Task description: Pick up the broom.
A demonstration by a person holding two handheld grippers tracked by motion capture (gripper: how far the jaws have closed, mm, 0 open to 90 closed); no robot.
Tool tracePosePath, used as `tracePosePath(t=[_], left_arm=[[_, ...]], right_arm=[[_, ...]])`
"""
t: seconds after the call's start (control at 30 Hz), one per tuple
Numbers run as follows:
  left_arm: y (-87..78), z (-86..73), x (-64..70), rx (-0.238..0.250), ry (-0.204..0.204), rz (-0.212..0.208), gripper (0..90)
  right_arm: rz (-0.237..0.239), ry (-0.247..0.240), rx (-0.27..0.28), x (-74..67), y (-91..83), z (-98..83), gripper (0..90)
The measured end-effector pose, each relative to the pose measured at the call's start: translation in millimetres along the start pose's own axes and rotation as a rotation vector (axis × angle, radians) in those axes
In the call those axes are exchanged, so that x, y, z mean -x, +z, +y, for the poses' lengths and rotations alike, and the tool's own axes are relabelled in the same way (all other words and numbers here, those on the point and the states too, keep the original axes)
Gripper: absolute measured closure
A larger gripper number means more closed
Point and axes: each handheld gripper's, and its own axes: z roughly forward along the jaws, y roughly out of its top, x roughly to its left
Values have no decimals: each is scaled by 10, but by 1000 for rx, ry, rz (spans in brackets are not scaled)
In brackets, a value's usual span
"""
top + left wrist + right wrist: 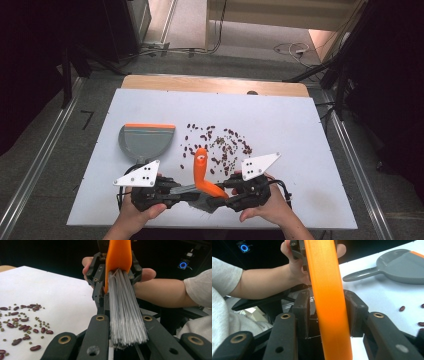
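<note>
We see no writing. Our left gripper [192,192] clamps the brush [202,175] bristles, the right gripper [220,192] its handle, over a white table [300,130].

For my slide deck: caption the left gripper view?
Left gripper clamps brush bristles; beans scattered beside.

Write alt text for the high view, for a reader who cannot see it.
Two hand-held tongs meet at the near edge of a white table, the left tongs shut on the grey bristles of an orange-handled hand brush and the right tongs around its handle. Beyond lie scattered dark red beans and a grey plastic dustpan with an orange edge.
</note>
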Motion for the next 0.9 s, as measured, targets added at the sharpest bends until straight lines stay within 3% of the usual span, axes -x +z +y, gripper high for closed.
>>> tracePosePath(t=[0.17,0.3,0.43,0.63,0.77,0.9], left_arm=[[0,-10,-20,2,-8,-1,855],[-8,-29,-40,14,-19,-3,844],[-9,-44,-48,35,-39,26,780],[-116,-80,-105,79,-72,182,445],[-176,-96,-127,67,-71,279,248],[-201,-111,-136,66,-78,342,96]], right_arm=[[-11,-24,-8,-16,2,2,667],[-48,-43,-30,-65,7,29,679],[-86,-35,-40,-99,-2,60,682],[-165,-19,-61,-91,-15,66,682],[-210,26,-46,-21,-70,57,683],[-284,60,-34,35,-135,50,683]])
